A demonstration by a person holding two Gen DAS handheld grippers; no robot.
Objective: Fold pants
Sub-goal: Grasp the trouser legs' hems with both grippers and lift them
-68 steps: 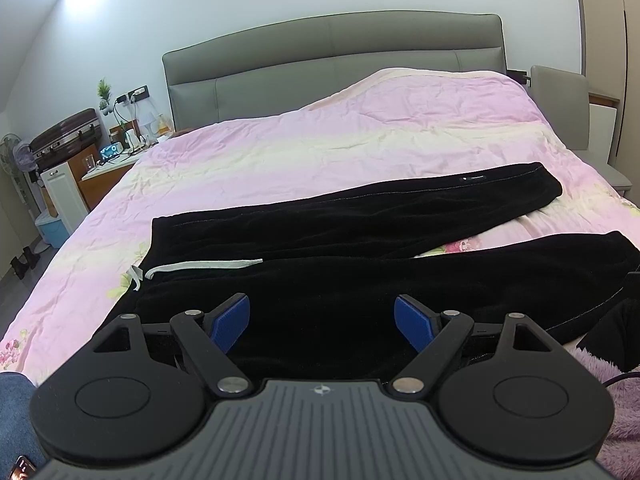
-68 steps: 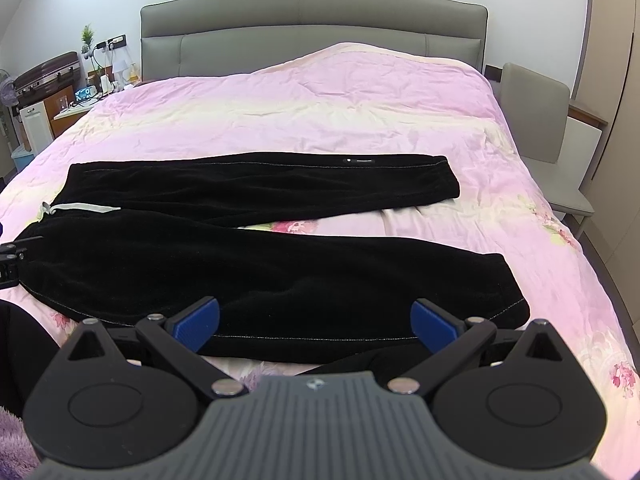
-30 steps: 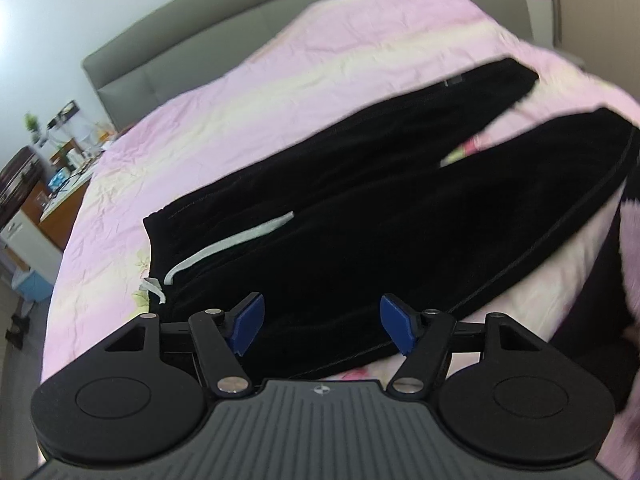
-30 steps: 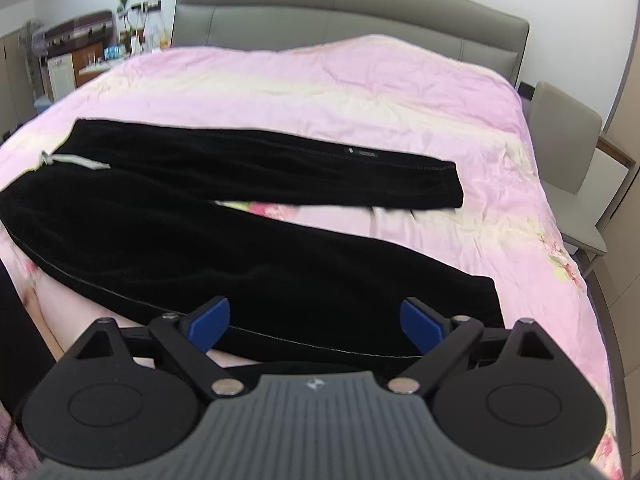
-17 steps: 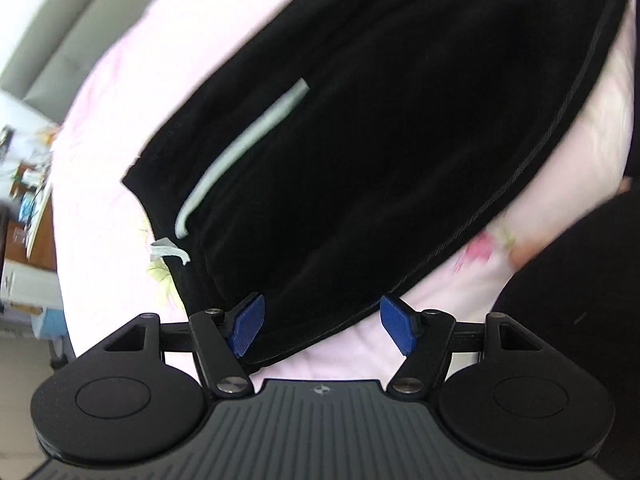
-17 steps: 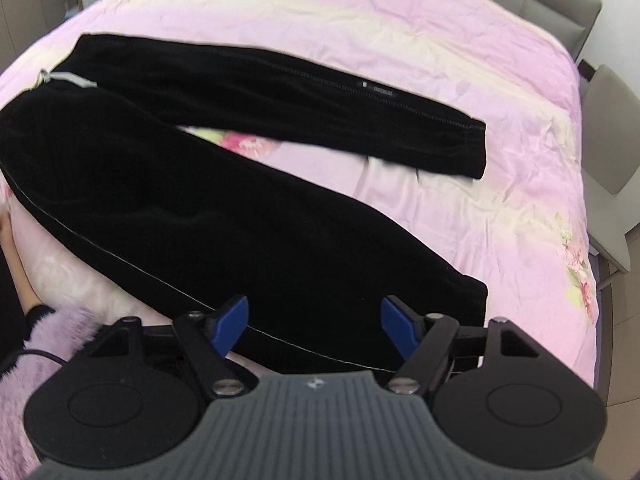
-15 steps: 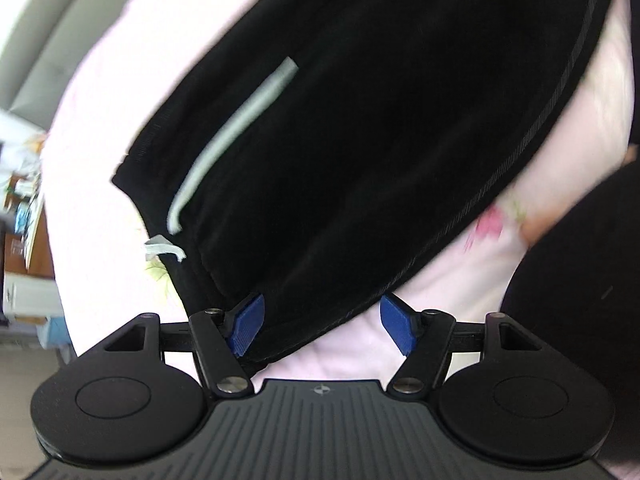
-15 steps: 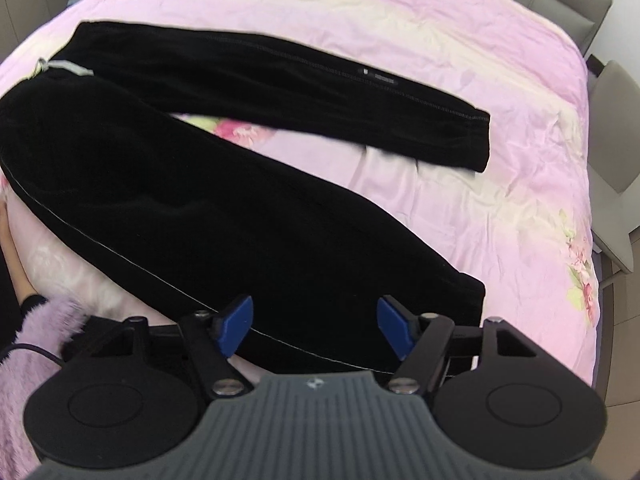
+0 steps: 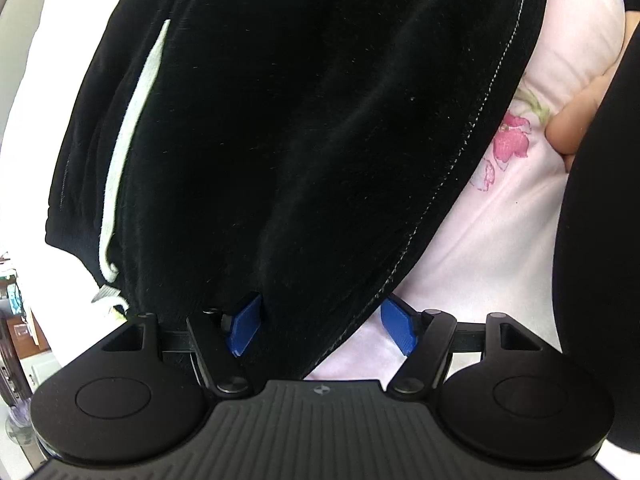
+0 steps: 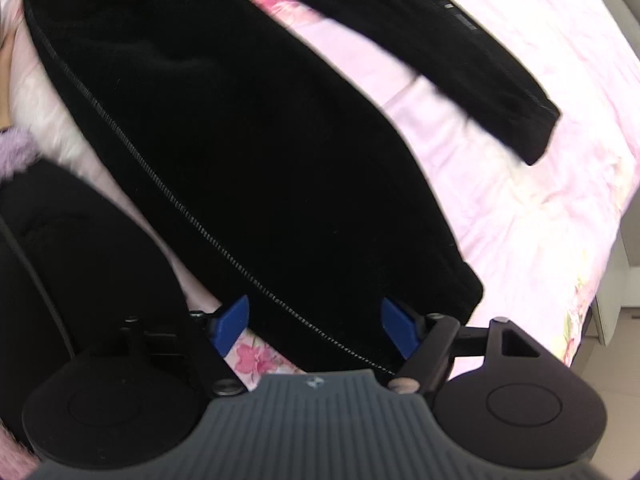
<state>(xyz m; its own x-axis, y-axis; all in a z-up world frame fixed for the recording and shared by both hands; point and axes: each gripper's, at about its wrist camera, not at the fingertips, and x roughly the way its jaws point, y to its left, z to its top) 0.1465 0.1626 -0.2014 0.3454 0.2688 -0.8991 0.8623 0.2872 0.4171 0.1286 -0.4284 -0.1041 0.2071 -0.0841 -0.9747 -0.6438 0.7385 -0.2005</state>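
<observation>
1. Pants point(image 9: 304, 128) lie spread flat on the pink bed point(image 10: 540, 208), legs apart, long axis running across me from waist to cuffs.
2. My left tongs point(image 9: 320, 326) gape wide at the waist end, the stitched near edge lying between the pads; they hold nothing.
3. My right tongs point(image 10: 316, 326) gape equally at the near leg's cuff end, also empty.
4. I judge both must close on that near edge and carry it away, over the far leg point(image 10: 460, 52).
</observation>
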